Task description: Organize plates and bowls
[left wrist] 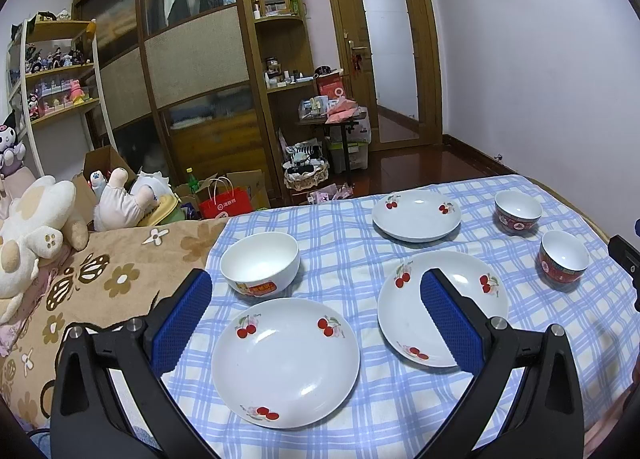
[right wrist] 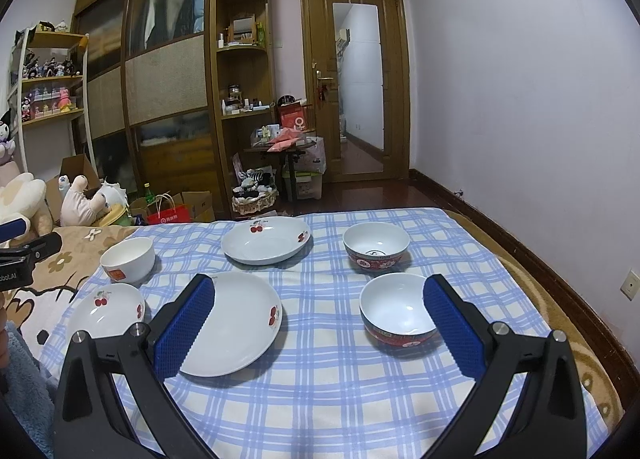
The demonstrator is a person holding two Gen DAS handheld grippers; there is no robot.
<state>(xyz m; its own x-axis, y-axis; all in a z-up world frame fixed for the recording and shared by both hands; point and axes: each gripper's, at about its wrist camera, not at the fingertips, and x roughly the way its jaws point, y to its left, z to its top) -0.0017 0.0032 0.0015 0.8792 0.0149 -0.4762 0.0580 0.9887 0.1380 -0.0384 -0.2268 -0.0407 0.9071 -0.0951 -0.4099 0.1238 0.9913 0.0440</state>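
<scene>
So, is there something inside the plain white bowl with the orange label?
The white bowl looks empty: its far inner wall and most of the bottom show bare white. The near inner wall is hidden behind its own rim, so that part cannot be checked.

In the left wrist view a blue-padded black finger (left wrist: 452, 323) covers part of the white cherry-printed plate (left wrist: 472, 291); the other black gripper (left wrist: 626, 259) is cut off at the right edge.

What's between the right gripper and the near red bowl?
Nothing visible. The right gripper hangs open above the checked cloth, and the near red bowl sits just beside its right jaw with only bare cloth around it. The plate lies off to the left.
</scene>
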